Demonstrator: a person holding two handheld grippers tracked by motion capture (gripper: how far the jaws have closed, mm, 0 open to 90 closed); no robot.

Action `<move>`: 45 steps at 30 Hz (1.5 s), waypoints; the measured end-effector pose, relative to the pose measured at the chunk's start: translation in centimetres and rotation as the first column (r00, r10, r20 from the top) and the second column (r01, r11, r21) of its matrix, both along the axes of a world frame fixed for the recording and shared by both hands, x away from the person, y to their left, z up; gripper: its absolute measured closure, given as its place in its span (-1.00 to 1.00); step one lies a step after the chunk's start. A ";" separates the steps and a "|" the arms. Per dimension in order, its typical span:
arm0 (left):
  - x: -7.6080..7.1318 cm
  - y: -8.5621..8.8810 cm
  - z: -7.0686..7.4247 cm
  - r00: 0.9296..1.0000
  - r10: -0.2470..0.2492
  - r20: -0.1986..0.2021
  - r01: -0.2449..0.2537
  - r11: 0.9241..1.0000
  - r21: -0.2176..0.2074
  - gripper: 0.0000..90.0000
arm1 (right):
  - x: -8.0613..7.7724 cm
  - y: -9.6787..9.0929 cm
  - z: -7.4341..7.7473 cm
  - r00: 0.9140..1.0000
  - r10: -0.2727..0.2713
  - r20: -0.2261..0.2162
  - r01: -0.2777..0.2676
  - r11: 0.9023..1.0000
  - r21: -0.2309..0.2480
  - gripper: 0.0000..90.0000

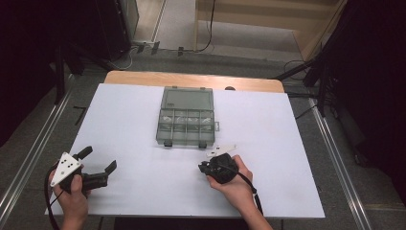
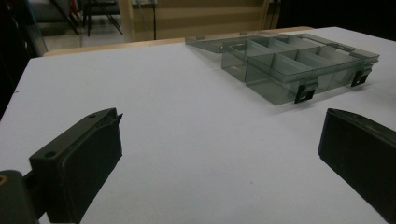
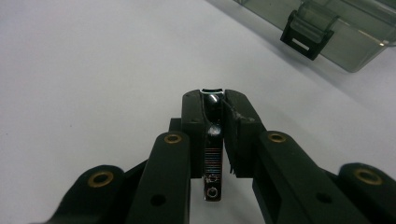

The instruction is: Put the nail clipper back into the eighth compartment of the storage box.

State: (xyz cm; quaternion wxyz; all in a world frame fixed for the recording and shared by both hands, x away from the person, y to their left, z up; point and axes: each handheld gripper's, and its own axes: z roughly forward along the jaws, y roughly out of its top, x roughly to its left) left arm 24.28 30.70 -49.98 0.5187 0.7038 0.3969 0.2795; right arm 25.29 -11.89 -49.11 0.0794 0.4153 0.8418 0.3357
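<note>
Right tongs (image 3: 215, 95) are clamping a small shiny metal strip (image 3: 213, 154) between their pads, hovering just over the white tabletop (image 1: 143, 124) near the front right corner of the one smoky plastic organizer box (image 1: 185, 120). Left tongs (image 1: 99, 163) are resting well apart from it at the front left, jaws spread with nothing between them. One box is lying open with its lid back, two black latches (image 2: 306, 91) facing the person. No writing is legible.
</note>
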 end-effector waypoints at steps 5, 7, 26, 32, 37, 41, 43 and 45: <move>0.1 0.0 0.0 1.000 0.000 -0.002 0.000 1.000 -0.007 -1.00 | 0.2 -0.1 1.1 1.000 0.003 0.009 -0.003 1.000 -0.004 0.80; 0.1 0.0 0.0 1.000 0.000 -0.002 0.000 1.000 -0.007 -1.00 | 0.3 -0.3 1.6 1.000 0.003 0.016 -0.003 1.000 -0.002 0.80; 0.0 0.0 0.0 1.000 -0.003 -0.003 0.003 1.000 -0.007 -1.00 | 0.9 -0.5 2.8 1.000 -0.008 0.030 0.007 1.000 0.030 0.82; 0.0 0.1 0.0 1.000 -0.002 -0.003 0.002 1.000 -0.011 -1.00 | 1.1 -0.7 3.1 0.999 -0.015 0.036 0.014 0.999 0.039 0.82; 0.0 0.0 0.0 1.000 -0.003 -0.005 0.003 1.000 -0.009 -1.00 | 1.5 -0.9 3.4 0.998 -0.028 0.050 0.025 0.998 0.053 0.82; 0.1 0.1 0.0 1.000 -0.002 -0.003 0.002 1.000 -0.009 -1.00 | 1.8 -1.0 3.4 0.998 -0.042 0.054 0.039 0.998 0.057 0.82; 0.0 0.0 0.0 1.000 -0.003 -0.005 0.003 1.000 -0.008 -1.00 | 1.9 -1.1 3.4 0.997 -0.045 0.060 0.041 0.997 0.060 0.82; 0.0 0.0 0.0 1.000 -0.003 -0.005 0.003 1.000 -0.008 -1.00 | 2.0 -1.1 3.5 0.997 -0.049 0.059 0.045 0.997 0.063 0.82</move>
